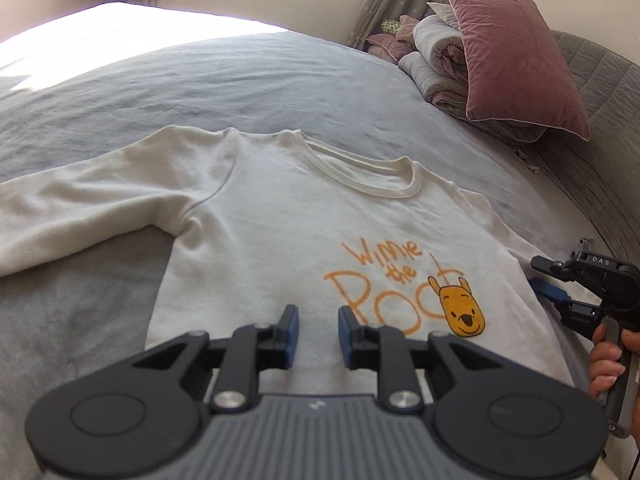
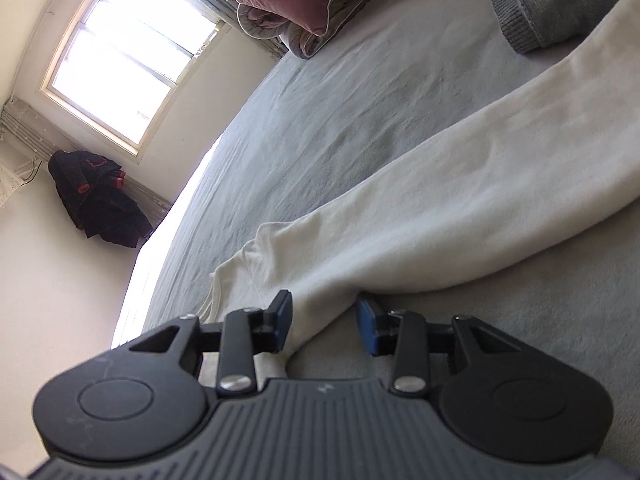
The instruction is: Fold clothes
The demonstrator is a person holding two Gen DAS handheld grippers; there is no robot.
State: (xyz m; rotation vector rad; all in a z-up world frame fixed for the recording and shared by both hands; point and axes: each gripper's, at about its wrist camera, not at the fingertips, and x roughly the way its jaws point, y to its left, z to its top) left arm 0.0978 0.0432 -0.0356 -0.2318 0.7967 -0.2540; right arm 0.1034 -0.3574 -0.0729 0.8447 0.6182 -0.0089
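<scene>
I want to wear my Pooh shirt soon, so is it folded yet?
Not yet. The white shirt is spread flat, print up, on the bed. The left gripper hovers open over its hem; the right gripper straddles a sleeve, not yet pinching. All folding remains.

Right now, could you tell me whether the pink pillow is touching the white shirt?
Apart. The left wrist view shows bare grey bedspread between the pillow and the shirt.
</scene>
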